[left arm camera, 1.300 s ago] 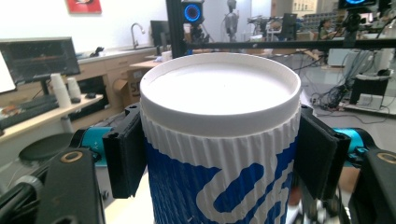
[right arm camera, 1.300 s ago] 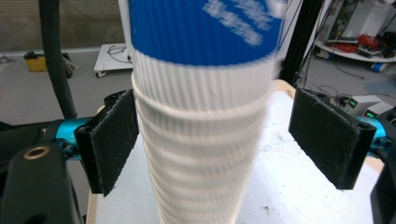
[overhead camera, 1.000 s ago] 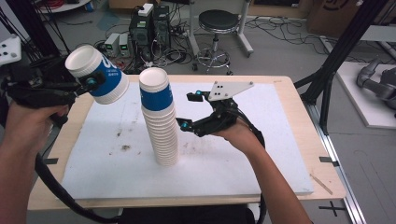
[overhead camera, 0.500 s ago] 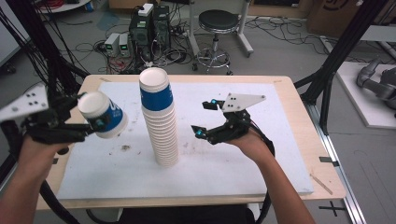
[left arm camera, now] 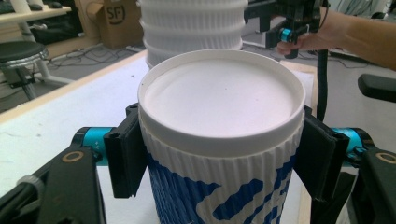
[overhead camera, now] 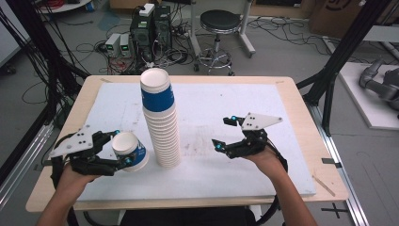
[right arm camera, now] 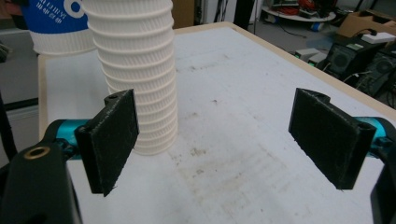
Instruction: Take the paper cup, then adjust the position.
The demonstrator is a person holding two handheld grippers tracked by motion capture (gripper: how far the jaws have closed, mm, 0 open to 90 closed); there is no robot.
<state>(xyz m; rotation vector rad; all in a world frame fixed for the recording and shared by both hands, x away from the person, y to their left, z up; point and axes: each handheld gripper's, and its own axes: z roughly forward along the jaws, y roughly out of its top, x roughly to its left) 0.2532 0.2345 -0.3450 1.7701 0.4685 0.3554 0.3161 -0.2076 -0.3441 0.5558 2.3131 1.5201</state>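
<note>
The left tongs [overhead camera: 123, 153] are clamping a single white-and-blue ribbed paper cup [overhead camera: 130, 151], upside down, low over the white counter [overhead camera: 263, 108]; just to its right is standing the tall stack of ribbed paper cups [overhead camera: 161, 123]. The right tongs [overhead camera: 225, 133] are hanging open and empty on the stack's far side; the left hand is nearer.

The high view looked forward and down from above the person's side, taking in the whole counter [overhead camera: 291, 174]. The left gripper view rode low, very close behind a held cup [left arm camera: 219, 140], facing the cup stack [left arm camera: 194, 28] and the right hand-held gripper [left arm camera: 292, 21] beyond. The right gripper view sat near the counter, facing the same stack [right arm camera: 137, 74], which all three views shared.
</note>
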